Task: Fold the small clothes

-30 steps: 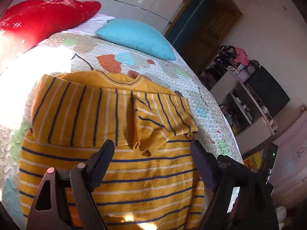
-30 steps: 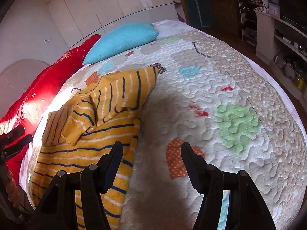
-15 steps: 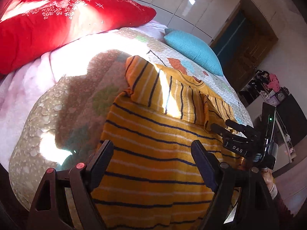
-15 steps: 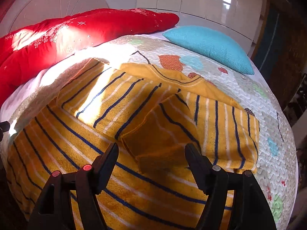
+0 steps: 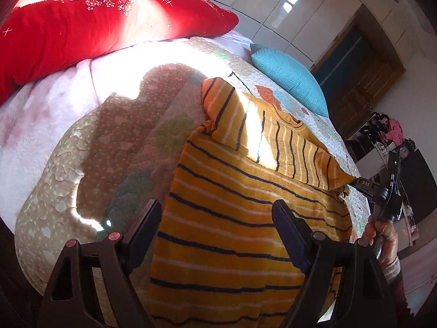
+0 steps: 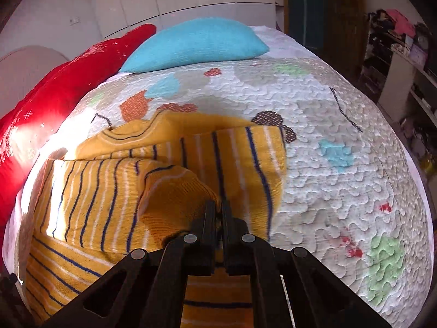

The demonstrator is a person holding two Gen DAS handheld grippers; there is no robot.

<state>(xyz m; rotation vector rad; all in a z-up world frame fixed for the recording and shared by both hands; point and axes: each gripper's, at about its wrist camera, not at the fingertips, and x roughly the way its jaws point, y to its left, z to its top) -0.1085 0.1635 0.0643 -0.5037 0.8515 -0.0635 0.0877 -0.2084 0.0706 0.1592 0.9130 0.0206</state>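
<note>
A yellow sweater [image 5: 235, 205] with navy and white stripes lies on the quilted bed, its sleeves folded across the chest. My left gripper [image 5: 215, 229] is open and empty, hovering over the sweater's lower left part. My right gripper [image 6: 217, 210] is shut on the sweater's folded sleeve [image 6: 174, 191], at the cuff. In the left wrist view the right gripper [image 5: 363, 184] pinches the sweater's right edge. The sweater's collar [image 6: 131, 131] points toward the pillows.
A quilted patchwork bedspread [image 6: 341, 164] covers the bed. A red pillow [image 5: 82, 22] and a blue pillow [image 6: 196, 43] lie at the head. Shelves with clutter [image 6: 404, 54] and a dark wooden door [image 5: 366, 82] stand to the right of the bed.
My right gripper has closed on the folded sleeve cuff; it was open before. My left gripper has stayed open and shifted a little over the sweater's left side.
</note>
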